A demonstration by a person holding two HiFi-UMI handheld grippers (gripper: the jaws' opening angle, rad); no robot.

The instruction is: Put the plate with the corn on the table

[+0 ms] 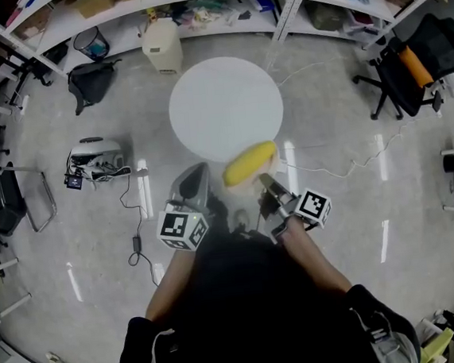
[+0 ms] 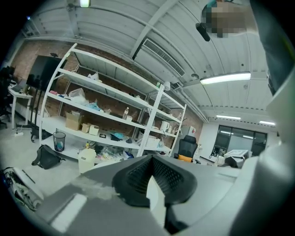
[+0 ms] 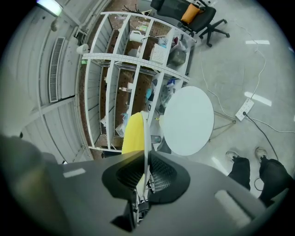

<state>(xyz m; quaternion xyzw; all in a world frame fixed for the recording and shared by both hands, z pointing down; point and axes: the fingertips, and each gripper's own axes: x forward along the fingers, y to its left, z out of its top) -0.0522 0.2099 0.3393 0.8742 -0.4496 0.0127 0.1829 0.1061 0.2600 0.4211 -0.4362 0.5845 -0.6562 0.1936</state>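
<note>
Right gripper view, right gripper clamps plate, corn

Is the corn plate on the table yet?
Not yet. Done: the right gripper is pinching the plate by its rim, with the corn on it. Now: the plate is in the air, near the round table. Left: set it down and let go.

Most of the plate out of sight under the corn.
</note>
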